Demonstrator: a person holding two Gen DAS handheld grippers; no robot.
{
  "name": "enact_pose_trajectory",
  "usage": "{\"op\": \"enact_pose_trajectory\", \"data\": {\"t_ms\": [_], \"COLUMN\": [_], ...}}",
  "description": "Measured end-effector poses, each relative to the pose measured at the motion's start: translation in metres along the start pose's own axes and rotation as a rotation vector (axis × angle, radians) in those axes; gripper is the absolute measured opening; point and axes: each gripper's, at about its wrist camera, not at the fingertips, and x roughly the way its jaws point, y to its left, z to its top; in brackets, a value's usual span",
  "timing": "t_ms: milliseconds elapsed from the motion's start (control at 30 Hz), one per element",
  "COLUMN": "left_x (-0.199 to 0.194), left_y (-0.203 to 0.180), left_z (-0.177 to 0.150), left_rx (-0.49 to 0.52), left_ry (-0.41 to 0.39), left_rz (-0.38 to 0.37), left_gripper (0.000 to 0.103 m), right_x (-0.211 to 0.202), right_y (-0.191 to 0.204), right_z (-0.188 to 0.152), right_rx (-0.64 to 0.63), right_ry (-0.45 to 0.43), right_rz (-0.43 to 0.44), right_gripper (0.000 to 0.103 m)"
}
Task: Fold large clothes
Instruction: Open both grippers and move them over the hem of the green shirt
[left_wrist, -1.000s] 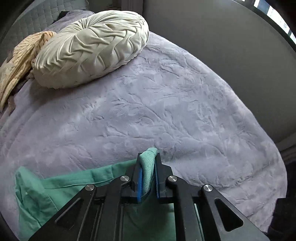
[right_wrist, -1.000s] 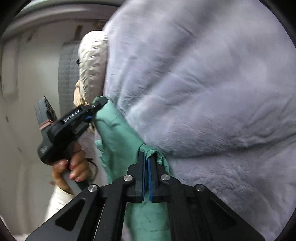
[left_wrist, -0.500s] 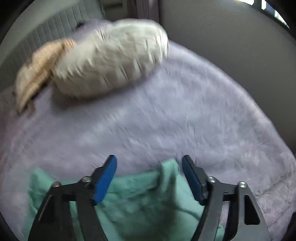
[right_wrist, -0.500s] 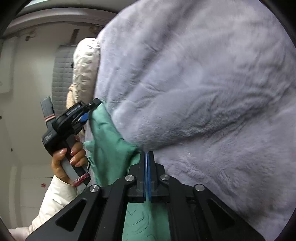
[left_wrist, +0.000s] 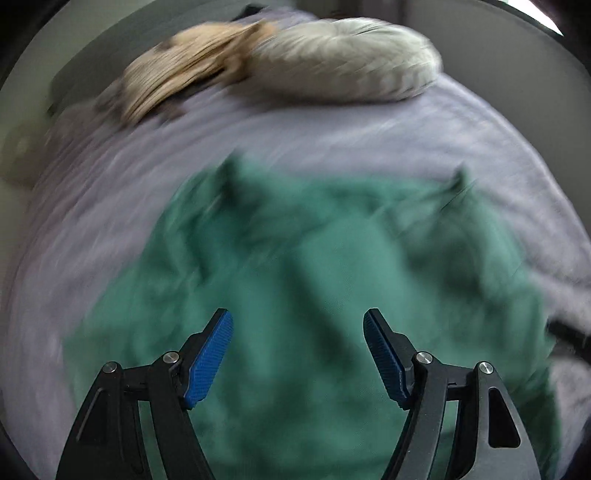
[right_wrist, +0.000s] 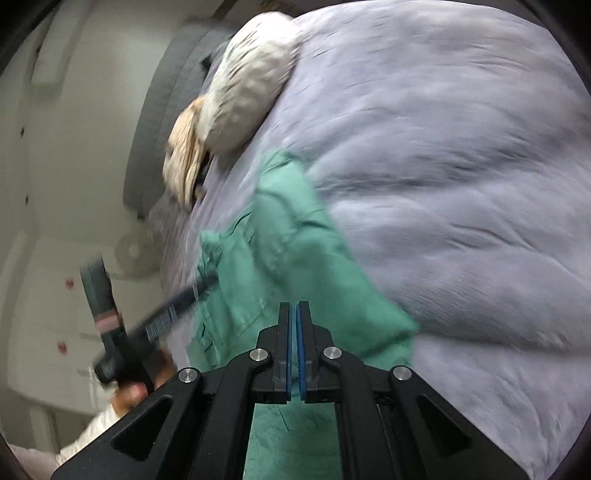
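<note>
Two grippers over green garment (left_wrist: 332, 280) spread rumpled on lilac blanket (left_wrist: 369, 140); left gripper (left_wrist: 297, 356) jaws wide apart above cloth, gripping nothing; right gripper (right_wrist: 297, 347) jaws together, cloth behind and below its tips, grip unclear; round cushion (left_wrist: 347, 66) well beyond

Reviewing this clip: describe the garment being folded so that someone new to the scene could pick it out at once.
Start from the bed, covered by a pale lilac plush blanket. At its head lie a round cream cushion and a tan pleated cloth; nearer the cameras the green garment lies spread out and rumpled. It is the only green thing there, and the only item directly below the tools.
</note>
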Motion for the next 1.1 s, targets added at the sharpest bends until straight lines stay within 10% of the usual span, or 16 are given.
{"op": "enact_pose_trajectory", "data": {"t_ms": [200,300,867,1000,1100], "left_x": [0.021,0.020,-0.029,-0.043,-0.051], "left_y": [0.072,0.093,0.119,0.104,0.098], "left_z": [-0.065,-0.084,-0.139,-0.148,-0.151], "left_rx": [-0.231,-0.292,-0.374,-0.342,-0.333], "left_ry": [0.094,0.100,0.173,0.201,0.221], "left_rz": [0.029,0.011,0.117,0.119,0.108], "left_gripper": [0.074,0.080,0.081,0.081,0.081], "right_x": [0.034,0.035,-0.004,-0.015,-0.019], "right_y": [-0.029,-0.055,-0.019,-0.013,-0.004], "right_z": [0.006,0.007,-0.018,-0.035,-0.043], "right_rx": [0.010,0.109,0.012,0.000,-0.013], "right_ry": [0.095,0.101,0.210,0.251,0.273], "right_rz": [-0.142,-0.053,-0.283,-0.303,-0.316], "right_gripper": [0.000,0.000,0.006,0.018,0.051]}}
